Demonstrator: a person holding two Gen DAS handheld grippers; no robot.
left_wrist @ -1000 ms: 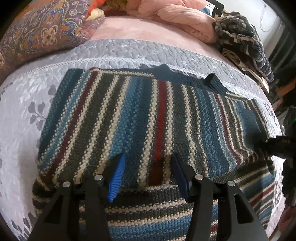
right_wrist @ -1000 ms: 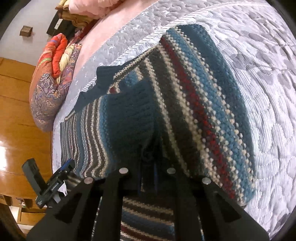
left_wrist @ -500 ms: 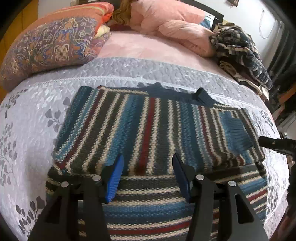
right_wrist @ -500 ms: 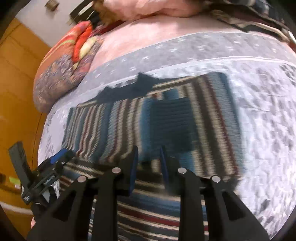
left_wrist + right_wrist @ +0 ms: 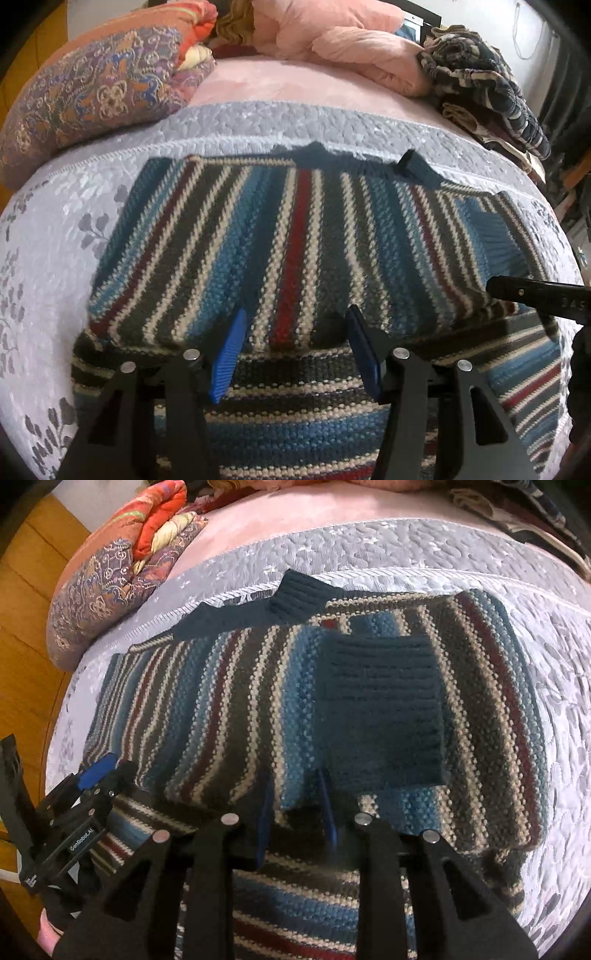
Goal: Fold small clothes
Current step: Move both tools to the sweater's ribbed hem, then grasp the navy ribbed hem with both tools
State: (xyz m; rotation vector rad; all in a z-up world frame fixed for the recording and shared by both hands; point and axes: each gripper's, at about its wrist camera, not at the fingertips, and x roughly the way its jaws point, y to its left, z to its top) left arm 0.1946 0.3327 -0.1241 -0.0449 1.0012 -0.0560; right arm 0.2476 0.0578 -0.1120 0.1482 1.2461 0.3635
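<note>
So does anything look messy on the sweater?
A little. On the striped sweater, the dark collar is bunched with one corner sticking up, not flat. Nothing looks torn or spilled.

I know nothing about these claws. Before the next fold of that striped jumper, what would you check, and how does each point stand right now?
1. Left claw open, holding nothing: ok.
2. Right claw open, clear of cloth: ok.
3. Striped knitted jumper lying flat on the grey quilted bedspread: ok.
4. Dark blue ribbed cuff folded onto the jumper's body: ok.
5. Lower hem straight: cannot tell, the claws hide it.
6. Patterned pillow clear of the jumper: ok.
</note>
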